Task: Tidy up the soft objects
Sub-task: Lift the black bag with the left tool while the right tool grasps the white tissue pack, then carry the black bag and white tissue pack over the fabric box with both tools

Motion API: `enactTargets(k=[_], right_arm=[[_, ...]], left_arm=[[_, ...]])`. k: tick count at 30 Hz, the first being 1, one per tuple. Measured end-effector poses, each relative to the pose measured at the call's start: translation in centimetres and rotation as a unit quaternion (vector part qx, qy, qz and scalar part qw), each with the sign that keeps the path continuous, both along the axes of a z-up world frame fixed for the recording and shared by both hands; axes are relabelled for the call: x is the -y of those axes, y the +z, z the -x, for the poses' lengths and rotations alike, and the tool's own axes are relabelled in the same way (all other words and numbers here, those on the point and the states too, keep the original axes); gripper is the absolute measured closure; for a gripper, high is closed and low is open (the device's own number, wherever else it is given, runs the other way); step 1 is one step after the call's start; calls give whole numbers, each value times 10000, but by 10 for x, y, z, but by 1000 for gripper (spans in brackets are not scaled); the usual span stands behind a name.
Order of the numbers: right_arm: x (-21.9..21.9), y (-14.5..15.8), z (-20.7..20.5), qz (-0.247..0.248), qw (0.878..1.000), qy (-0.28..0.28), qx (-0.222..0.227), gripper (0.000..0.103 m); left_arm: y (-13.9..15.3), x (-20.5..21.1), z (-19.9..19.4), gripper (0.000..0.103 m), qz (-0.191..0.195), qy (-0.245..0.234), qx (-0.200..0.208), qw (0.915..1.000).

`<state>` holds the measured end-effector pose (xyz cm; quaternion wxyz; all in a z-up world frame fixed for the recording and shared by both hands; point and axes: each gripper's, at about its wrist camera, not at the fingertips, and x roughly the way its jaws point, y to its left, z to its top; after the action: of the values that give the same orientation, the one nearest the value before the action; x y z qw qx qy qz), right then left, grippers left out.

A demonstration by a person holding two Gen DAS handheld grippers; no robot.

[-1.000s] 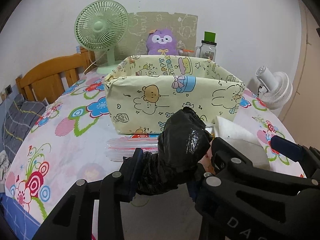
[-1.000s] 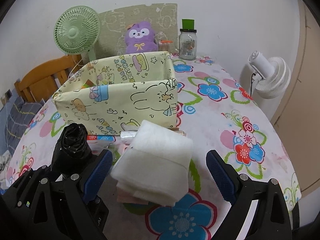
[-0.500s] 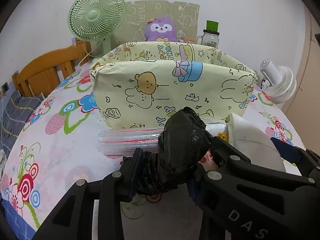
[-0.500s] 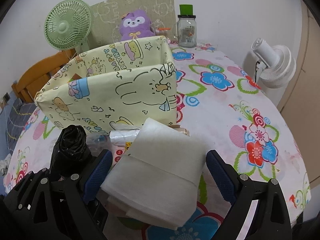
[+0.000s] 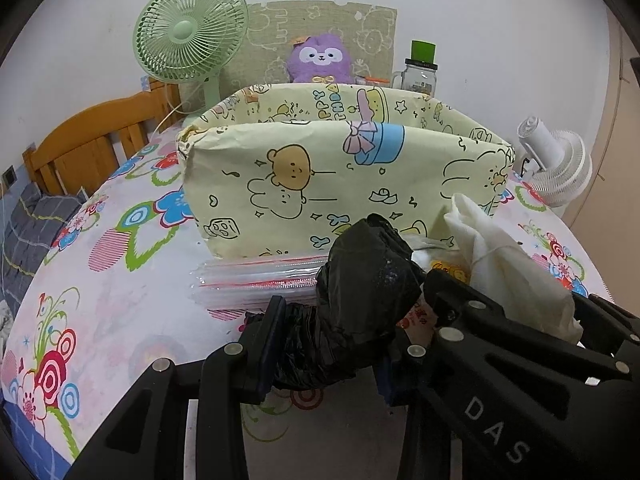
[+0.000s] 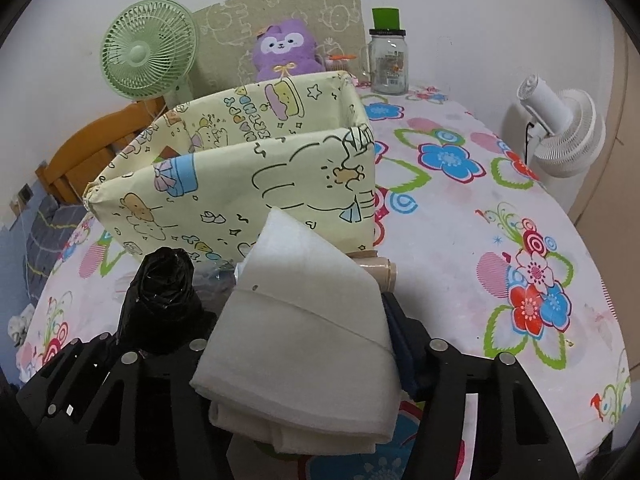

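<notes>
Table: round, under a flowered cloth (image 6: 460, 240), with everything else on it or just above it.
Box: the yellow cartoon-print box (image 5: 344, 184) stands open-topped in the middle, just behind both bundles. It looks like where the soft things belong.
White cloth: a folded white cloth (image 6: 304, 320) sits between the right gripper (image 6: 304, 344) jaws, which have just been closing. Both pads now appear to press its sides and the stack bulges up, so I'd call it gripped. Its front end tilts towards the box wall.
Black bag roll: the rolled black plastic bag (image 5: 360, 300) is pinched in the left gripper (image 5: 324, 348), jaws narrowed onto it, with the free end sticking up and forward.
Zip bags: a flat stack of clear zip bags (image 5: 256, 280) lies on the cloth against the foot of the box, beside the black roll.
Small bits: a beige roll (image 6: 380, 270) and some packets lie by the box corner, partly hidden behind the white cloth.
Step in hand: securing the white cloth for the lift, as I judge it.
Doing it well: squeeze enough that the lower layers don't slide out, since the folds look loose underneath. Raise it clear over the box rim before going forward, or the leading edge may catch the soft wall and push it inwards. Keep the two hands apart so the black roll doesn't snag.
</notes>
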<state>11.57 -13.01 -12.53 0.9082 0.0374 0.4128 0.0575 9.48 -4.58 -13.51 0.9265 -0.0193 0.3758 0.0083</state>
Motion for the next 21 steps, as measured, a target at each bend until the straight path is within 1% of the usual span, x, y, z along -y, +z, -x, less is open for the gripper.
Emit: enactTargets(k=[2, 5, 9, 21], right_arm=[[-1, 3, 2, 31, 10000, 1, 48, 42], [-1, 9, 6, 43, 9999, 1, 136, 47], [-1, 17, 10, 62, 9997, 13, 246, 49], [-5, 43, 23, 10, 9985, 48, 551, 52]], left_arm=[[2, -1, 2, 63, 12, 7, 27, 10000], [7, -1, 5, 63, 17, 12, 100, 9999], [14, -1, 9, 64, 65, 17, 187, 9998], [39, -6, 21, 64, 124, 51, 437, 9990]])
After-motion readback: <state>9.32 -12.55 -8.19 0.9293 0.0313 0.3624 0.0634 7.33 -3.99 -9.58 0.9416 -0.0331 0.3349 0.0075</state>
